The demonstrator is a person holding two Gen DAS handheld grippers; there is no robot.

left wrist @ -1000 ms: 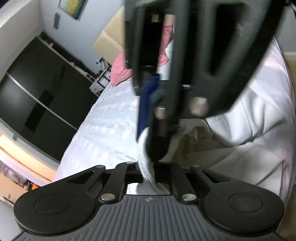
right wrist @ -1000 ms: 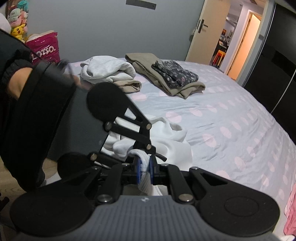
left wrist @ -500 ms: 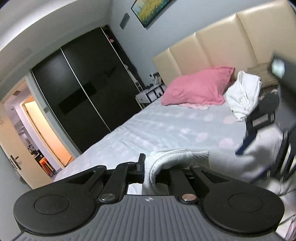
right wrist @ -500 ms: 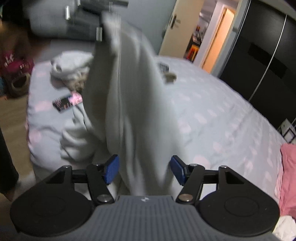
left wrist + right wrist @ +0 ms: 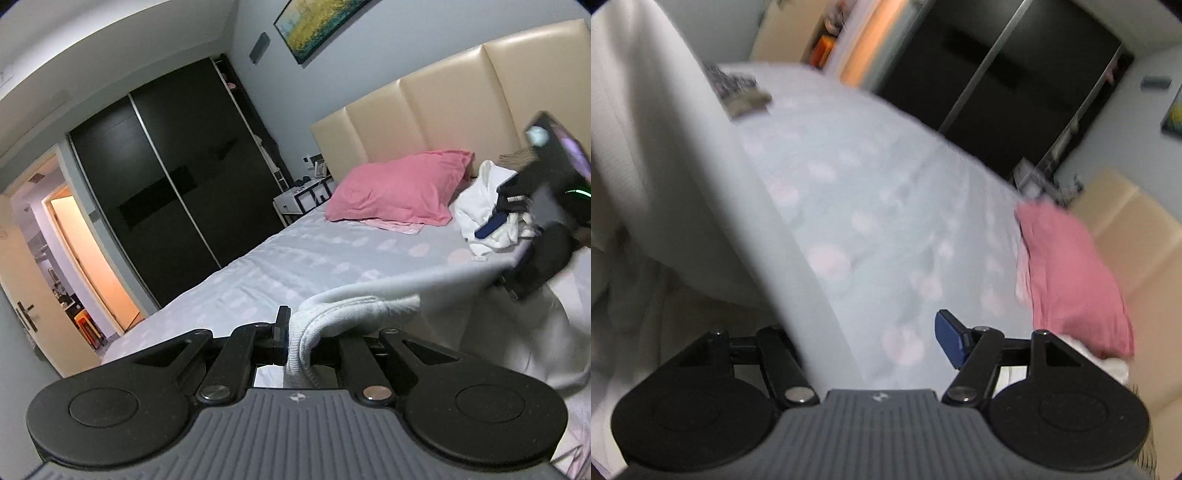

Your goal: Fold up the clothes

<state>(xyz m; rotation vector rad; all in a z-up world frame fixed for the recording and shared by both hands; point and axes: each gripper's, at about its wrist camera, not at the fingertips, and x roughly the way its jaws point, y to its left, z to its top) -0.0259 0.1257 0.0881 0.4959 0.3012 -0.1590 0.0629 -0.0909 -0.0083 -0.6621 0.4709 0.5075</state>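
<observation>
While the left gripper [image 5: 295, 341] pinches a ribbed white sweatshirt [image 5: 354, 308] cuff, the right gripper [image 5: 871, 332] jaws gape open over the dotted bed [image 5: 871, 192].

My left wrist camera sits low behind the left gripper [image 5: 299, 334] and looks along its fingers across the bed [image 5: 280, 266], toward the headboard [image 5: 436, 110] far right and the black wardrobe [image 5: 177, 199] far left. The white garment [image 5: 354, 306] lies very near its lens. My right wrist camera rides behind the right gripper [image 5: 871, 339], tilted and blurred, and looks down over the same bed [image 5: 871, 192] from close above. Both views share the dotted sheet, the pink pillow [image 5: 399, 190] [image 5: 1071, 273], the wardrobe [image 5: 997, 81] and the lit doorway [image 5: 88, 258] [image 5: 864, 48]. The right gripper [image 5: 517, 229] shows in the left view, at the right edge.
</observation>
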